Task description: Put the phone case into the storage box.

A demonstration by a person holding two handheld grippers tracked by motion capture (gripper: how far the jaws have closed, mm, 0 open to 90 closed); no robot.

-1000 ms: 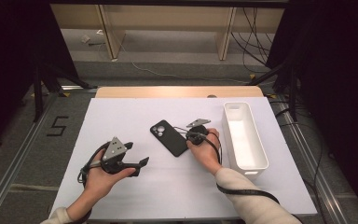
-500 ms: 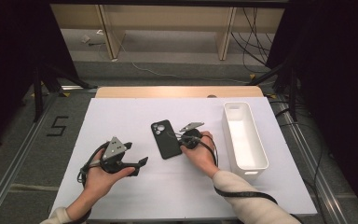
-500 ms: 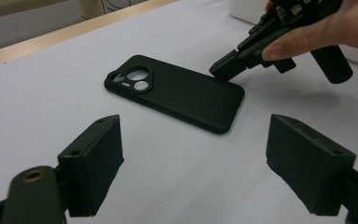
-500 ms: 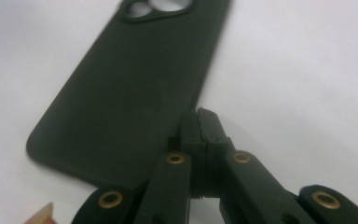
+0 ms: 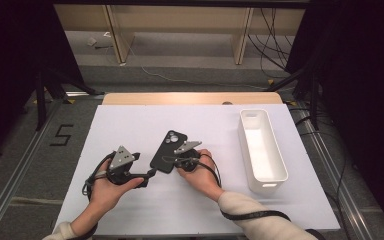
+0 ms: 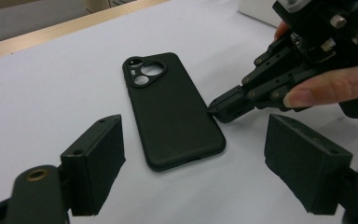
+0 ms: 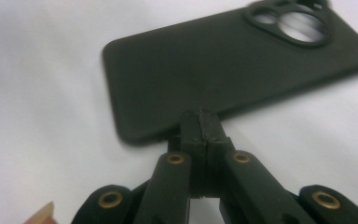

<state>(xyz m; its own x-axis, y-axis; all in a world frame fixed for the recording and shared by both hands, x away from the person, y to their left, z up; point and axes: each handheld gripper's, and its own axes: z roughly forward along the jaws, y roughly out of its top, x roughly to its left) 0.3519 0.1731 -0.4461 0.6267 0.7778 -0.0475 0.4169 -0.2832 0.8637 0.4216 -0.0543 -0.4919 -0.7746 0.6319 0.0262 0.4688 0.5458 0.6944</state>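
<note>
From above, the left gripper (image 5: 149,175) sits low on the white table (image 5: 130,125) with jaws spread and nothing between them, just short of the near end of the black phone case (image 5: 168,151). The case lies flat, camera cut-outs at the far end, between the two grippers. The left gripper view adds that the right gripper (image 6: 223,108) has its tips meeting the case's long edge. The right gripper view shows those jaws clenched together, empty, against that edge. Farther right stands a white bin (image 5: 267,177).
</note>
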